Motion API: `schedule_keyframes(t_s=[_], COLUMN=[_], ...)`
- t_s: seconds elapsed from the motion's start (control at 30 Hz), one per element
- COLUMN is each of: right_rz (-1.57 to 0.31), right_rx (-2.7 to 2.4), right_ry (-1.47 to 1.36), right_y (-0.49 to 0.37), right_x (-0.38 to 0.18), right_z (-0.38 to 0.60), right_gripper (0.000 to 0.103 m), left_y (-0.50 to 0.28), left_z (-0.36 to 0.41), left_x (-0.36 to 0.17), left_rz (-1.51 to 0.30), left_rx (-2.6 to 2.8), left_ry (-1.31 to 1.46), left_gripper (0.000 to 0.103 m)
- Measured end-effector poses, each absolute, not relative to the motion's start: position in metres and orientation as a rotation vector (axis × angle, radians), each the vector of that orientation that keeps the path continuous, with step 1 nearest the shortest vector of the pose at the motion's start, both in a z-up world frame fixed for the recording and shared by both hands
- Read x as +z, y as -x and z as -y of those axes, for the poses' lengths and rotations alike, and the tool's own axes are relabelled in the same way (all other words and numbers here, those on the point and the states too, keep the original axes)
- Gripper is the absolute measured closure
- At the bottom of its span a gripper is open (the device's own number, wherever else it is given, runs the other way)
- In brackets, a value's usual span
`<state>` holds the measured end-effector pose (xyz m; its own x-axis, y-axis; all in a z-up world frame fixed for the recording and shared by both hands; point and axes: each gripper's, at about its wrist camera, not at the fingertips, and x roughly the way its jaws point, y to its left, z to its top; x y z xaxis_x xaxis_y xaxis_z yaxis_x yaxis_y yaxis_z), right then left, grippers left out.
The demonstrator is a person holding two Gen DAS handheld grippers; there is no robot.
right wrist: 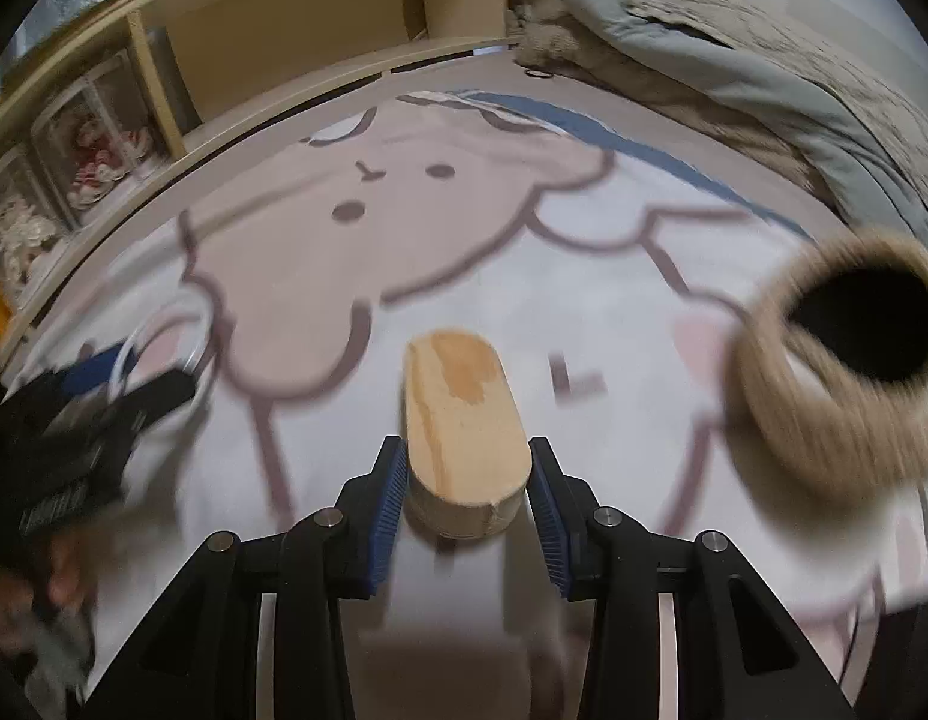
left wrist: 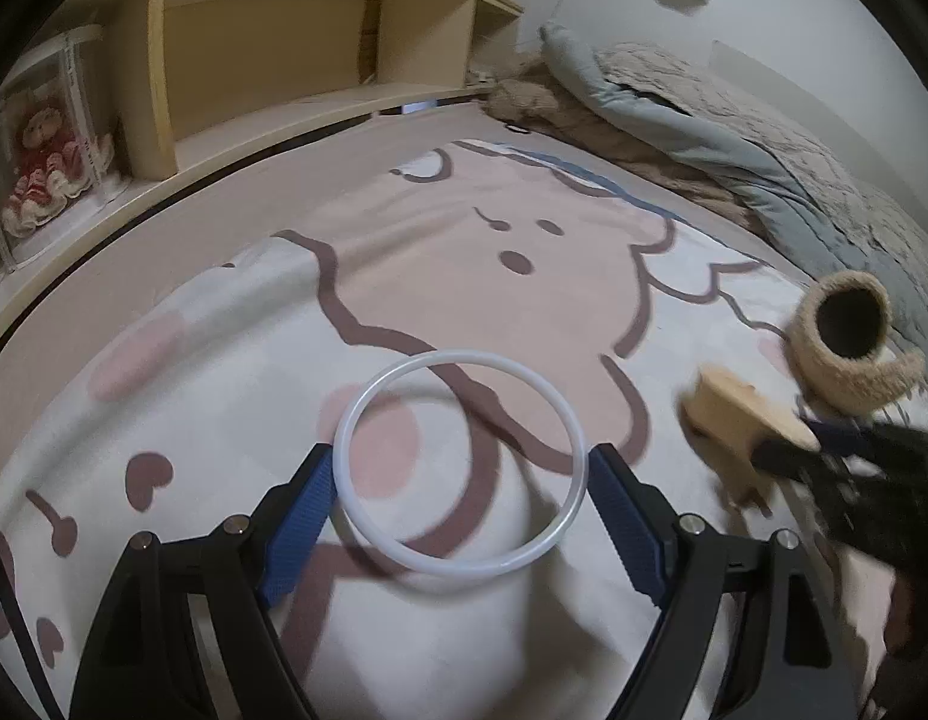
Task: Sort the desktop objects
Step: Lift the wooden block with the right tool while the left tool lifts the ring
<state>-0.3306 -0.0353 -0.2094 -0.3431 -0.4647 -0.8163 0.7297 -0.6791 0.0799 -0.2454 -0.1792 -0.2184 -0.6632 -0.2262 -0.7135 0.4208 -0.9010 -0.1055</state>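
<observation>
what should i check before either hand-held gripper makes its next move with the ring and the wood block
1. Left hand-held gripper pads against the white ring on both sides: ok.
2. Right hand-held gripper clamped on the wooden block: ok.
3. Block sits straight between the pads: ok.
4. Fuzzy cup upright with its mouth unobstructed: ok.
5. Cup empty inside: cannot tell, interior dark.
6. The two grippers apart from each other: ok.

We see a translucent white ring (left wrist: 458, 462), a pale wooden block (right wrist: 464, 420) with an orange-brown patch, a fuzzy tan cup (right wrist: 835, 360), blue finger pads (right wrist: 386, 510), and a cream blanket (left wrist: 464, 276) printed with a beige, brown-outlined cartoon.
</observation>
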Motion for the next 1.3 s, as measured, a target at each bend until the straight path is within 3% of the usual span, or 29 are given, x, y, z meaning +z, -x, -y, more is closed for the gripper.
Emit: schedule_keyframes(t_s=[0.23,0.83,1.0,1.07,1.1,1.3], right_rz=[-0.389,-0.185,-0.223,-0.264,-0.282,-0.316], right_rx=[-2.05,-2.051,-2.082,-2.091,-2.099,-2.135], right_ry=[-1.165,-1.182,-1.173,-1.169,-1.167,-1.167], right_y=[0.272,0.192,0.19,0.187,0.186,0.186], right_x=[-0.204,-0.206,-0.211,-0.213,-0.214,-0.216], right_z=[-0.023,-0.126,-0.123,-0.121,-0.122,-0.126], right_gripper=[0.062,0.062,0.062,0.059,0.054,0.048], left_y=[0.234,0.182,0.181,0.181,0.181,0.182], left_z=[0.147,0.039,0.027,0.027,0.028,0.028], left_x=[-0.225,-0.233,-0.238,-0.24,-0.24,-0.244], left_rz=[-0.389,-0.109,0.016,0.02,0.019,0.021], left_rx=[-2.663,-2.853,-2.846,-2.841,-2.839,-2.824], left_ry=[-1.153,-1.381,-1.365,-1.362,-1.361,-1.356], left_gripper=[0.019,0.018,0.015,0.009,0.009,0.006])
